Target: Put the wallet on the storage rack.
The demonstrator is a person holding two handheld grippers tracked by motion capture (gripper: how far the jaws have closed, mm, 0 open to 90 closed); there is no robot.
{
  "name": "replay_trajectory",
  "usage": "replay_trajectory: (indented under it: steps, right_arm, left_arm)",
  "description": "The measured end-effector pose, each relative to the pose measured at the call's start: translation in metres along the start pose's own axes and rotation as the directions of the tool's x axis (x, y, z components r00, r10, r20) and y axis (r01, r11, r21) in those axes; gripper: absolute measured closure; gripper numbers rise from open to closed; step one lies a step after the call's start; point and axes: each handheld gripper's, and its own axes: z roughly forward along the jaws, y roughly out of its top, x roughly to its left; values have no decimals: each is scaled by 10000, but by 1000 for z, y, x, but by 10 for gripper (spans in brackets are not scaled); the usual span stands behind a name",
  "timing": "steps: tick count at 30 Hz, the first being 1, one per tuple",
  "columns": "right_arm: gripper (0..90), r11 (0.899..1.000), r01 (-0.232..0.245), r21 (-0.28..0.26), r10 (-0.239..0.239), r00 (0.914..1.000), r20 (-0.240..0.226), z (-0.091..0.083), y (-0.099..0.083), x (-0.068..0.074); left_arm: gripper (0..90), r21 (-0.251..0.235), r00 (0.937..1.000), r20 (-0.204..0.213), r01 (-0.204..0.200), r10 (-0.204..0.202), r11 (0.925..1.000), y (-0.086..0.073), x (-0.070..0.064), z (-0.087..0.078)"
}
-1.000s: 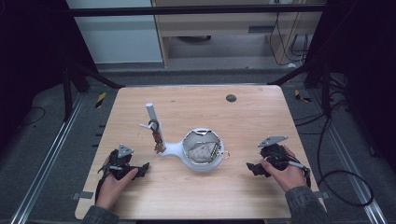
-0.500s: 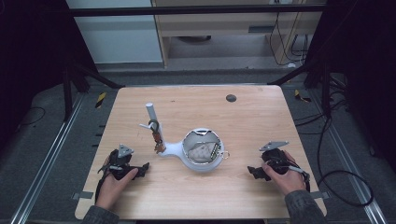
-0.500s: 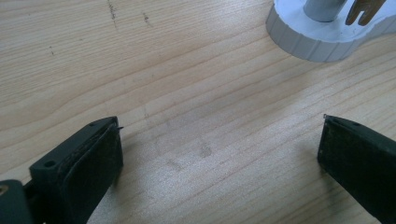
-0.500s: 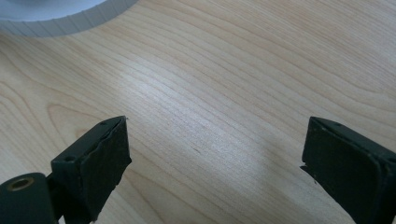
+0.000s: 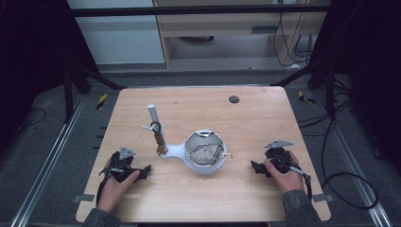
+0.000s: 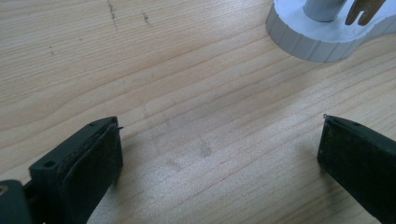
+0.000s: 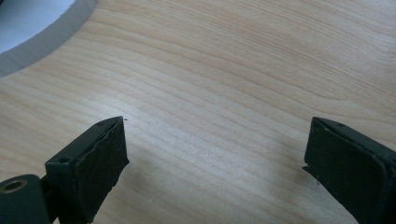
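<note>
While both grippers rest low on the table [image 5: 265, 118], nothing is held.

Item: white stand [image 5: 201, 153], centre of table, between the grippers and apart from both. Round dish end holds a crumpled grey-white piece [image 5: 202, 153] and small fittings; a narrow neck runs left to a base carrying an upright grey post [image 5: 153, 117] with small metal bits hung on it.

Left gripper [image 5: 144, 170]: near the front-left edge, jaws spread wide over bare wood; in its own view the ribbed base [image 6: 322, 35] lies ahead and to the right.

Right gripper [image 5: 254, 166]: near the front-right, jaws likewise wide and empty; the dish rim [image 7: 42, 28] sits at the far left corner of its view.

Risks, as judged:
- Stand looks light and top-heavy at the post; a push from one jaw would probably slide or tip it.
- Hung bits may swing off if the post is knocked.
- Loose dish contents could spill if the rim is lifted from one side only.
- Cables trailing behind could snag on the table edge.
</note>
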Motion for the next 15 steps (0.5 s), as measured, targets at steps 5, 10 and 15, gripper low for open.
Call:
replay_trajectory:
  steps: [5, 10, 15]
  right_arm:
    - [45, 9993, -351, -133, 355, 9990, 256, 10, -1, -2]
    - [11, 9986, -302, -434, 325, 9981, 532, 15, -2, 1]
    - [4, 9971, -353, -680, 393, 9975, 581, 16, -5, 2]
  left_arm:
    - [0, -1, 10000, 4, 2, -2, 10000, 0, 0, 0]
    - [0, 7, 10000, 4, 4, -4, 10000, 0, 0, 0]
    - [0, 7, 10000, 3, -3, 3, 10000, 0, 0, 0]
